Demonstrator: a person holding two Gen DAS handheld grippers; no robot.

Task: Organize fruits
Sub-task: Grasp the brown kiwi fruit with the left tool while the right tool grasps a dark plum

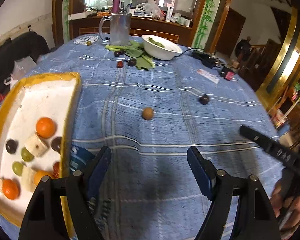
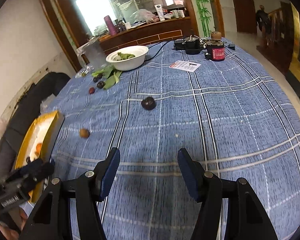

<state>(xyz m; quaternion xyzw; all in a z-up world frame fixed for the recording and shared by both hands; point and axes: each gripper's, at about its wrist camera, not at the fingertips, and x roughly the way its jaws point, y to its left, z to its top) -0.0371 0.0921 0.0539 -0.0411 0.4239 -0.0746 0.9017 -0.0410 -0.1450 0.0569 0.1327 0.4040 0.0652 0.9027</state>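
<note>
From the left wrist view, the left tool (image 1: pixel 149 156) is seen spread wide and empty above the blue-checked surface (image 1: pixel 170 180), just beside the yellow-rimmed tray (image 1: pixel 72 108), where oranges, grapes and dark fruits are already gathered. A brown fruit (image 1: pixel 147 113) and a dark fruit (image 1: pixel 204 99) are left loose ahead, probably next to be collected.

From the right wrist view, the right tool (image 2: pixel 148 160) is likewise held wide and empty, aimed toward the dark fruit, apparently readied for a pick. More fruits are scattered near the white bowl (image 2: pixel 128 59).

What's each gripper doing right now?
Left gripper: open, empty, over the cloth.
Right gripper: open, empty, over the cloth.
</note>
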